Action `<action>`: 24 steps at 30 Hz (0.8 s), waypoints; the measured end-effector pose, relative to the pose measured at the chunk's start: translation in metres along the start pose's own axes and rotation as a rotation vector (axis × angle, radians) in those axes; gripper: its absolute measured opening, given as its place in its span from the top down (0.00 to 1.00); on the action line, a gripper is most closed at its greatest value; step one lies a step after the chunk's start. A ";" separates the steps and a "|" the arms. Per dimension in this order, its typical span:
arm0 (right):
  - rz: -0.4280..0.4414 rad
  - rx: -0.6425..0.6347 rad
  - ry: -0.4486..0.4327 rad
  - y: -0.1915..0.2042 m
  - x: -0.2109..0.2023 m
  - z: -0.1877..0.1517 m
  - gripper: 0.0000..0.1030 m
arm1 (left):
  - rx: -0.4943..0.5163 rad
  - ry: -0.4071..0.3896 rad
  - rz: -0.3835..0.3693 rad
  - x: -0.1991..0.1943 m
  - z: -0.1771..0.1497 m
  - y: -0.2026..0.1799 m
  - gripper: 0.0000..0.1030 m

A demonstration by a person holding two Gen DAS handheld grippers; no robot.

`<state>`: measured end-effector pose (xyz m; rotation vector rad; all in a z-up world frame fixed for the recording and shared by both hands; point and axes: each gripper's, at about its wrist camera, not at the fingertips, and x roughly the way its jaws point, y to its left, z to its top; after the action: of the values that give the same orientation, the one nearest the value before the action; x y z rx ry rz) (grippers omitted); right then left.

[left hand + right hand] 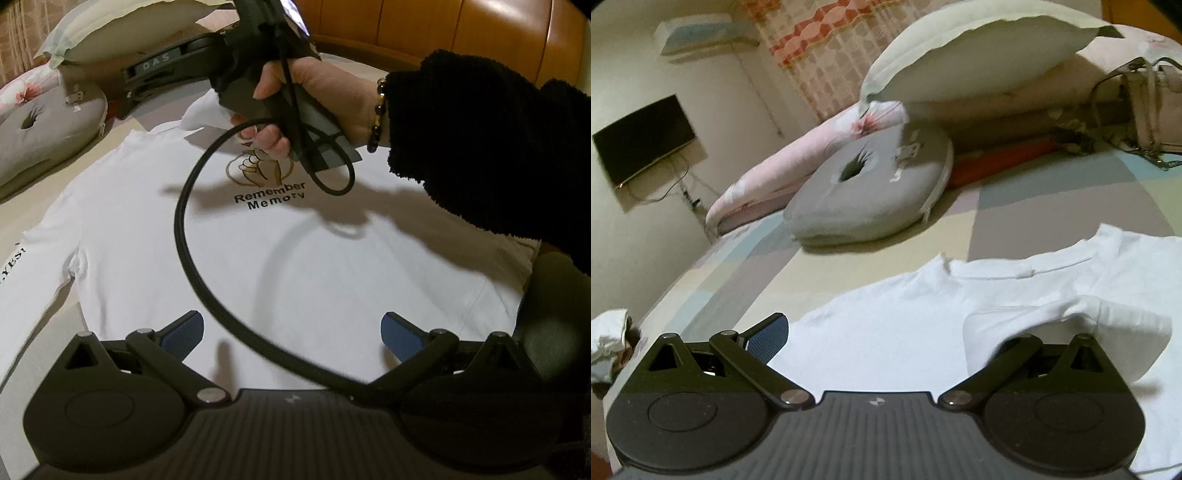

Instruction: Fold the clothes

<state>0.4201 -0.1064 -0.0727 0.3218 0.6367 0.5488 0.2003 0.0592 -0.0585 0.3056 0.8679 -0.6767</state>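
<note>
A white shirt (pixel 295 240) lies spread flat on the bed (pixel 997 206). The left gripper (pixel 291 338) hovers over its hem, fingers wide apart. The right gripper (pixel 882 339), also spread, has a sleeve (pixel 1071 325) draped over one finger.

Grey ring cushion (pixel 871 192) with a centre hole, lying flat on the patchwork bed cover (pixel 1015 192); pink floral pillow (pixel 783 166) touching it, behind and to its left; pale pillow (pixel 979 51) propped above it, tilted; red roll (pixel 1001 157) just beside its right edge; strapped bag (pixel 1145 107) well to its right; dark wall screen (pixel 642 138) far left of it, cables dangling below; patterned curtain (pixel 827 48) behind.
</note>
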 end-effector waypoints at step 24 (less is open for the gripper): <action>0.066 0.220 0.003 -0.046 -0.011 -0.016 0.00 | -0.017 -0.001 -0.015 0.023 -0.004 0.018 0.01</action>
<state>0.4203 -0.1483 -0.1000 0.5510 0.6927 0.5434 0.2206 0.0654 -0.0793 0.2839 0.8756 -0.6834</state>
